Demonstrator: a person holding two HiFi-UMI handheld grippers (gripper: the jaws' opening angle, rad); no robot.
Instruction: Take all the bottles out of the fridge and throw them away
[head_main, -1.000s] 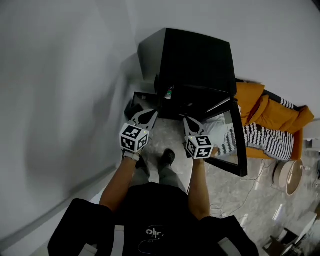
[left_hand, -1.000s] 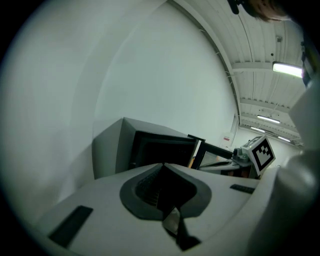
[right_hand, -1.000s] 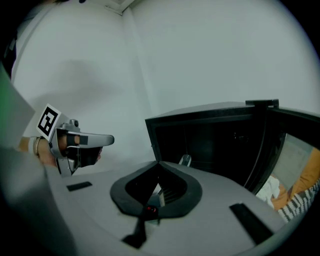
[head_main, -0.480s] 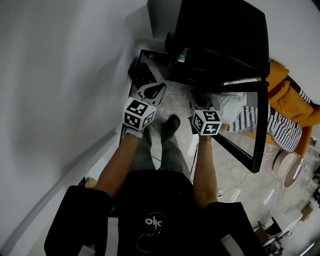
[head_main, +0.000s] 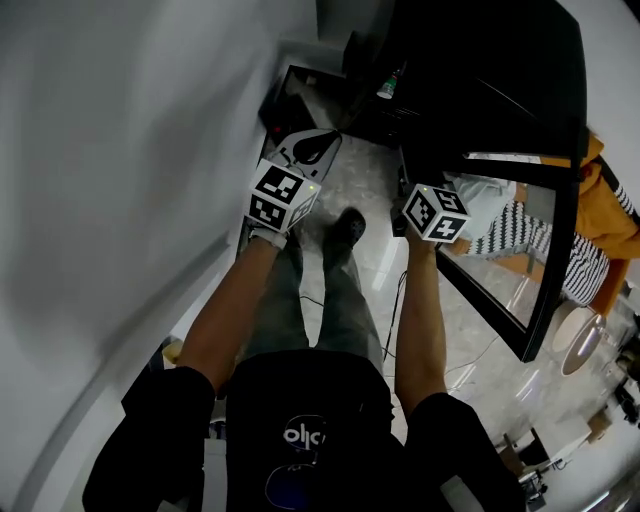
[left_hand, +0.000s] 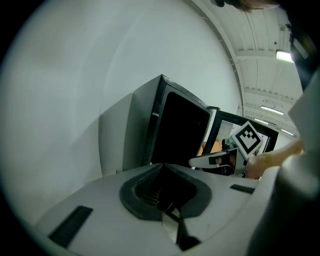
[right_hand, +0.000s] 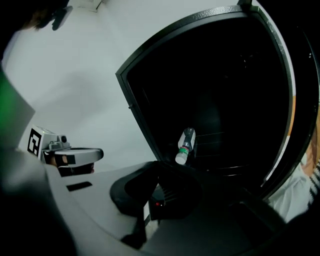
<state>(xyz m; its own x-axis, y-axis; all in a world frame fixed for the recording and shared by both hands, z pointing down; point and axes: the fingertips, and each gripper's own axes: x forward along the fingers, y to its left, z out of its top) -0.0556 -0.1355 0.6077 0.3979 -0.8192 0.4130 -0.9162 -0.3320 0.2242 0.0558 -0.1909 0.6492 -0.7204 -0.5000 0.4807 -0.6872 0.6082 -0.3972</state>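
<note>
One clear bottle with a green label (right_hand: 184, 145) stands inside the dark black fridge (right_hand: 225, 100), near its front left edge; the head view shows the bottle (head_main: 388, 85) too. The fridge's glass door (head_main: 525, 255) hangs open to the right. My right gripper (right_hand: 150, 212) is shut and empty, short of the fridge opening and below the bottle. My left gripper (left_hand: 167, 210) is shut and empty as well, held level to the left of the fridge (left_hand: 177, 132). In the head view the left gripper (head_main: 322, 142) and right gripper (head_main: 408, 190) are side by side above the floor.
A low dark open container (head_main: 285, 100) sits on the floor against the white wall (head_main: 120, 180), left of the fridge. An orange chair with a striped cloth (head_main: 590, 250) stands behind the open door. The person's feet (head_main: 345, 228) are on the tiled floor.
The person has stepped closer to the fridge; both grippers have moved forward toward its opening, and both stay shut. The bottle has not moved.
</note>
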